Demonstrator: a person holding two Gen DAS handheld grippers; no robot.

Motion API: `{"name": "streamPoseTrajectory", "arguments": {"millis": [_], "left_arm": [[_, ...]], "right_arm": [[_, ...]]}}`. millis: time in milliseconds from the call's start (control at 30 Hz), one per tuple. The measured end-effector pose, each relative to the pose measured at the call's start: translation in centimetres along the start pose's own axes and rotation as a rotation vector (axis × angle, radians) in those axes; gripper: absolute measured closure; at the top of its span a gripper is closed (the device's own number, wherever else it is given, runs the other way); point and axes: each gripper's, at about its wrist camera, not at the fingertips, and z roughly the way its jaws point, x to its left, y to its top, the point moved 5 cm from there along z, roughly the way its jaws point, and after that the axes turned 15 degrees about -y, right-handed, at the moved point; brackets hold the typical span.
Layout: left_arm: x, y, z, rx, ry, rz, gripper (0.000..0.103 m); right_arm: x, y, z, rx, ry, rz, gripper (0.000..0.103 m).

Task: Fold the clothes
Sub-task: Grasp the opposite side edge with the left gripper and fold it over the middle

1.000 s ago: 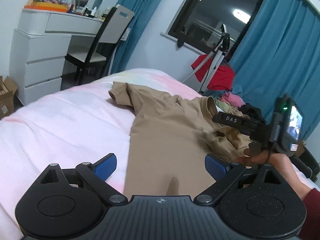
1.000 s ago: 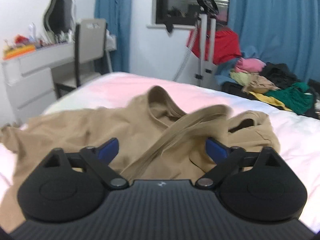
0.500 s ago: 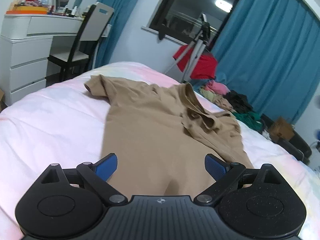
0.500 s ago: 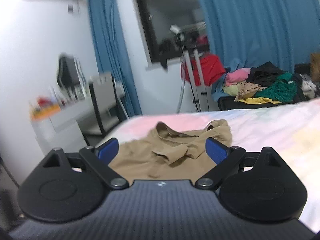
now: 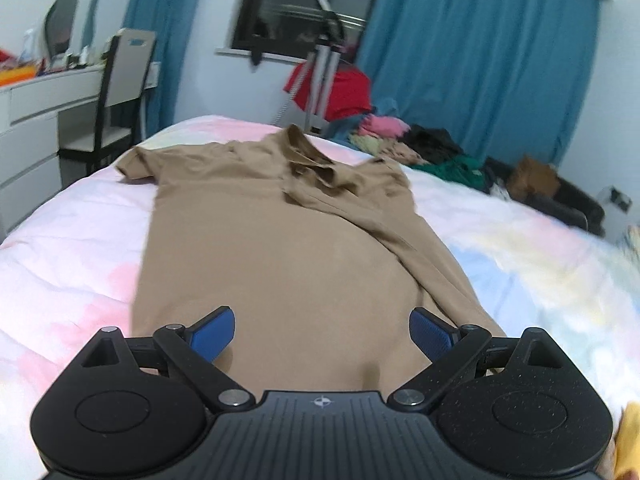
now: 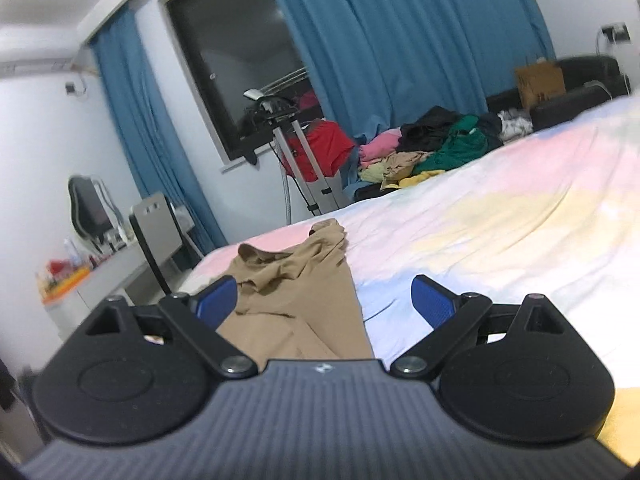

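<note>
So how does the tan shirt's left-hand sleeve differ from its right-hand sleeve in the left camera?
The left-hand sleeve sticks out sideways onto the bedspread; the right-hand sleeve is folded inward over the tan shirt. The left-hand one lies single-layered past the shirt's edge; the right-hand one makes a diagonal overlapping band. Both are short and the same tan.

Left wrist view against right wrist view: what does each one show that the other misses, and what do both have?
Only the left wrist view shows the tan shirt's spread left sleeve and the white drawers. Only the right wrist view shows the ceiling corner and a wall outlet. Both show the shirt on the pastel bedspread, the clothes pile, the blue curtains, the window, the chair, and an open, empty gripper: left, right.
</note>
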Motion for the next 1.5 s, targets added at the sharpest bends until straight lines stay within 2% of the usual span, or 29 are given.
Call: {"name": "streamPoseTrajectory", "arguments": {"millis": [67, 167, 267, 367, 433, 533, 600, 767, 900, 1000, 1033, 1067, 1100, 1167, 1300, 1500], "left_arm": [[-2.1, -0.7, 0.2, 0.03, -0.055, 0.002, 0.011], [-5.2, -1.8, 0.6, 0.074, -0.139, 0.004, 0.019], [-9.4, -2.8, 1.1, 0.112, -0.28, -0.003, 0.027], [-13.4, -4.4, 1.9, 0.159, -0.374, 0.041, 0.034], [-15.7, -5.5, 2.7, 0.187, -0.432, 0.075, 0.044], [-18.5, -7.4, 3.8, 0.22, -0.498, 0.188, 0.053], [-19.8, -8.7, 4.5, 0.25, -0.527, 0.256, 0.058], [-21.2, -11.3, 6.8, 0.323, -0.586, 0.341, 0.067], [-21.3, -12.6, 8.7, 0.36, -0.553, 0.435, 0.069], [-21.8, -13.5, 8.6, 0.334, -0.525, 0.52, 0.069], [-21.7, -13.5, 8.5, 0.319, -0.513, 0.528, 0.073], [-21.6, -13.5, 8.4, 0.304, -0.501, 0.533, 0.087], [-21.3, -13.1, 8.2, 0.285, -0.5, 0.516, 0.101], [-20.7, -12.4, 7.7, 0.246, -0.498, 0.481, 0.102], [-18.6, -9.2, 4.8, 0.128, -0.492, 0.314, 0.102], [-13.0, -5.7, -1.4, 0.052, -0.474, -0.019, 0.102]], "right_arm": [[-1.3, 0.6, 0.2, -0.007, -0.003, 0.038, 0.008], [-3.5, 1.4, -0.3, -0.043, -0.051, 0.056, 0.008], [-5.9, 2.1, -1.4, -0.064, -0.054, 0.116, 0.008], [-7.8, 2.3, -2.6, -0.1, -0.066, 0.15, 0.008], [-8.4, 2.3, -2.9, -0.114, -0.059, 0.138, 0.008], [-9.2, 2.1, -2.8, -0.118, -0.046, 0.14, 0.008], [-9.6, 2.0, -2.2, -0.103, -0.035, 0.161, 0.008], [-10.1, 1.6, -0.8, -0.056, -0.035, 0.179, 0.008], [-9.9, 1.2, -0.3, -0.029, -0.031, 0.172, 0.008], [-9.5, 0.8, 0.0, -0.017, -0.038, 0.157, 0.008], [-9.4, 0.7, 0.0, -0.013, -0.042, 0.153, 0.008], [-9.3, 0.7, 0.1, -0.008, -0.047, 0.15, 0.008], [-9.2, 0.6, 0.2, -0.005, -0.054, 0.148, 0.008], [-9.2, 0.4, 0.4, 0.001, -0.065, 0.146, 0.008], [-9.0, 0.2, 0.5, 0.01, -0.086, 0.138, 0.008], [-8.2, -0.2, 0.1, 0.01, -0.095, 0.097, 0.008]]}}
